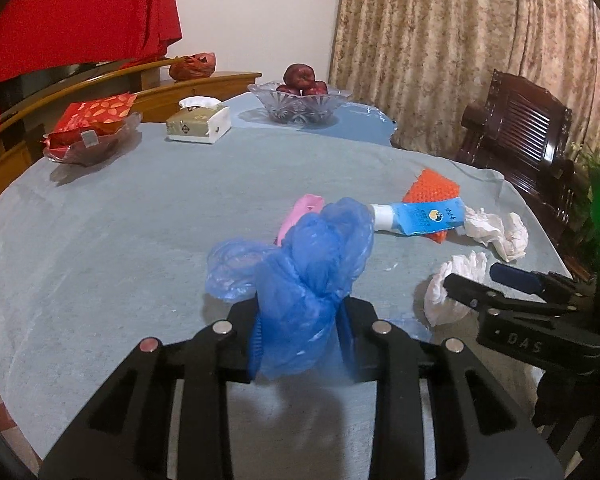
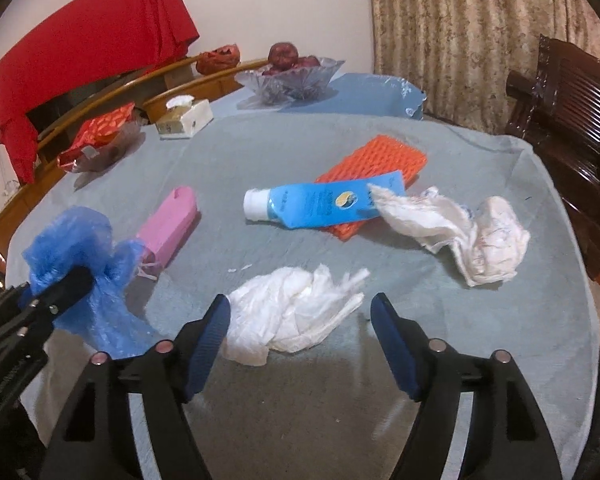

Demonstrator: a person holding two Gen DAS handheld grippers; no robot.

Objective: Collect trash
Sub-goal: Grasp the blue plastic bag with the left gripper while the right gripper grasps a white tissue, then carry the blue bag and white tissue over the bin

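Note:
My left gripper (image 1: 300, 320) is shut on a crumpled blue plastic bag (image 1: 300, 256), which bulges up above the fingers; the same bag (image 2: 72, 236) shows at the left of the right wrist view. My right gripper (image 2: 300, 304) is open, its blue pads on either side of a crumpled white tissue (image 2: 292, 320) lying on the cloth, without pressing it. Farther on lie a pink pack (image 2: 172, 224), a blue tube (image 2: 320, 204) on an orange foam net (image 2: 384, 160), and a second crumpled tissue (image 2: 468, 232).
A grey-blue cloth (image 1: 140, 216) covers the table. At its far side stand a tissue box (image 1: 198, 124), a glass bowl of apples (image 1: 300, 100) and a dish of red packets (image 1: 88, 136). A dark wooden chair (image 1: 516, 132) stands at the right edge.

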